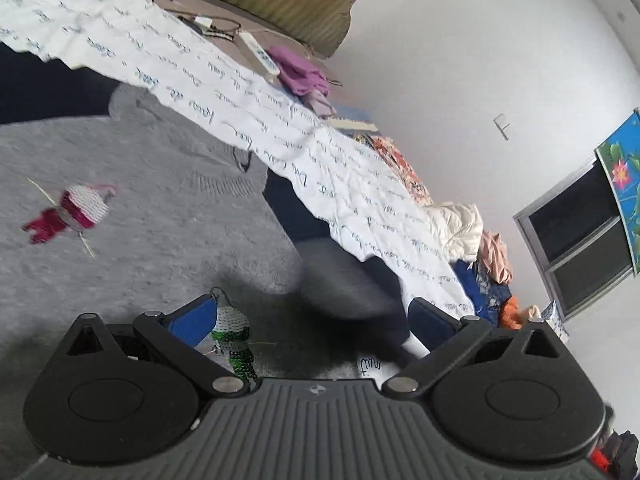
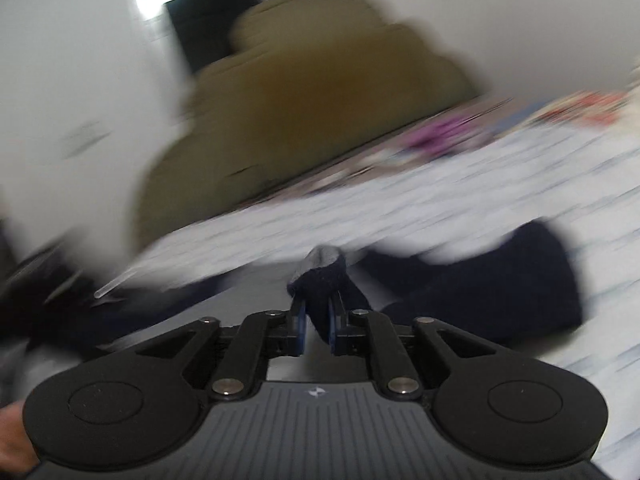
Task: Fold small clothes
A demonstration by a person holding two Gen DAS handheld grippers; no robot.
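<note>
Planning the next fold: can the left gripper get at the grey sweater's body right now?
Probably yes. The left gripper is open and empty, and the grey sweater lies spread directly ahead with nothing between them.

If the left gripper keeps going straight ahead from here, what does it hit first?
Most likely the grey sweater, which fills the space ahead of the open left gripper. Depth is unclear; motion blur hides the cloth nearest its fingers.

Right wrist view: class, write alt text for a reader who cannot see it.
The right gripper is shut on a dark navy garment with a grey edge, above a white quilt with printed writing. The picture is heavily motion-blurred.
</note>
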